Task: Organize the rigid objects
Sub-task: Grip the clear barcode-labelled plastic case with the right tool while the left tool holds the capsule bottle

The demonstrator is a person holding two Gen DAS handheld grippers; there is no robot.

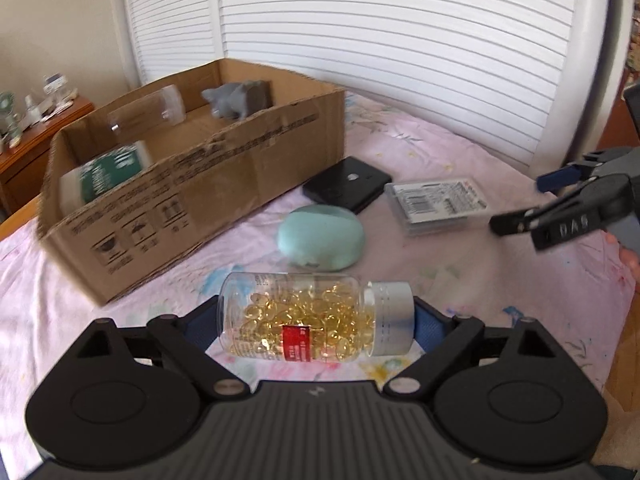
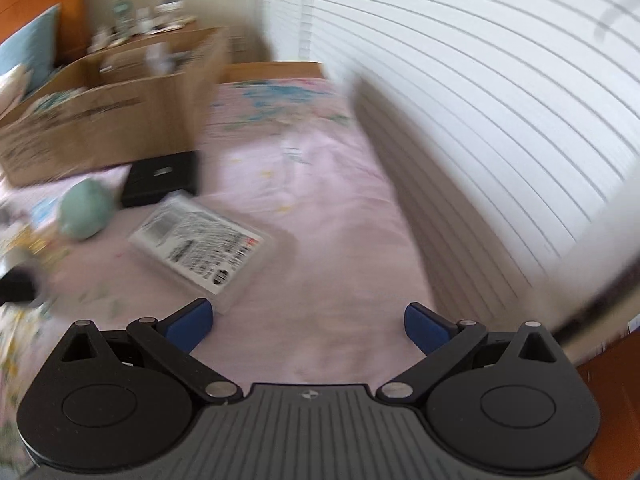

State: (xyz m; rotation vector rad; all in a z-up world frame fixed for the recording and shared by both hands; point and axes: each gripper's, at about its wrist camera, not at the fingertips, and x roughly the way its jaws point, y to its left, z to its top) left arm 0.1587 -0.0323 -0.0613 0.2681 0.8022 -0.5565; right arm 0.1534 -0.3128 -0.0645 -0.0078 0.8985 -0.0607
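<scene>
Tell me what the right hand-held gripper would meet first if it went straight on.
Probably only the pink sheet: nothing lies between the open right hand-held gripper's fingers. The clear packet sits just left of that line, though blur makes depth uncertain.

The right gripper (image 2: pixel 307 322) hangs with blue-padded fingers (image 2: pixel 191 322) spread over a pink bed sheet (image 2: pixel 328 216). A clear flat plastic case (image 2: pixel 200 240) lies just ahead, beyond the left finger.
</scene>
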